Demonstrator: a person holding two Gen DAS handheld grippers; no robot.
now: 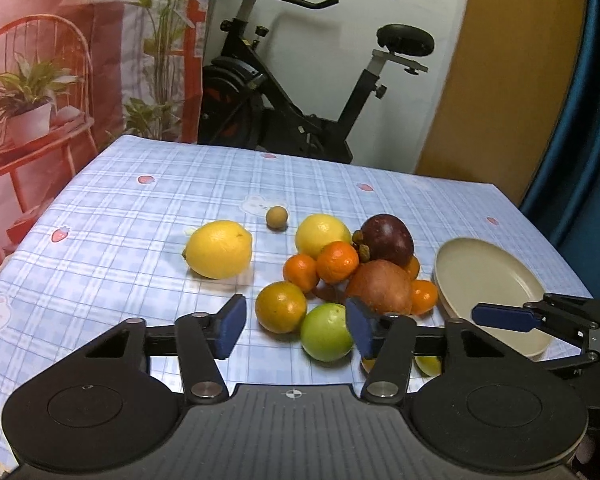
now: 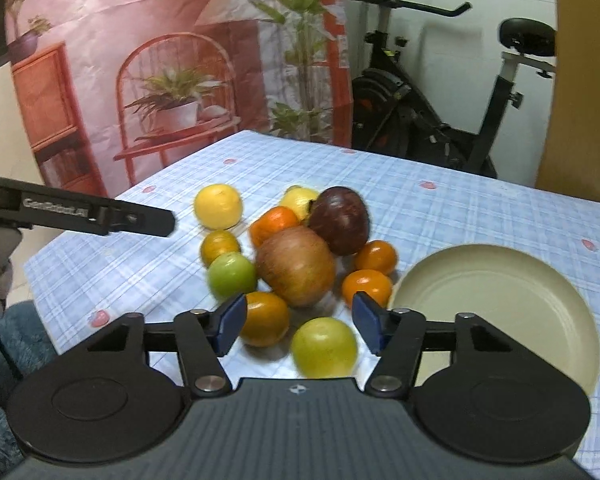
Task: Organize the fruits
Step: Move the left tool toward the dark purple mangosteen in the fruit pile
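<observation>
A pile of fruit lies on the blue checked tablecloth [image 1: 120,216]: a lemon [image 1: 219,249] set apart at the left, a second lemon [image 1: 321,234], a dark purple fruit [image 1: 388,239], a brownish pomegranate [image 1: 380,286], several small oranges, and a green fruit [image 1: 327,332]. A cream plate [image 1: 484,280] sits right of the pile, empty. My left gripper [image 1: 296,330] is open just before the green fruit and an orange [image 1: 281,306]. My right gripper [image 2: 300,328] is open over a yellow-green fruit [image 2: 324,347] and an orange [image 2: 265,318], with the plate [image 2: 500,300] to its right.
A small brown round fruit [image 1: 277,218] lies alone behind the pile. An exercise bike [image 1: 300,80] stands beyond the table's far edge. A printed backdrop [image 1: 60,60] hangs at the left. The right gripper's finger [image 1: 508,317] reaches over the plate's near rim.
</observation>
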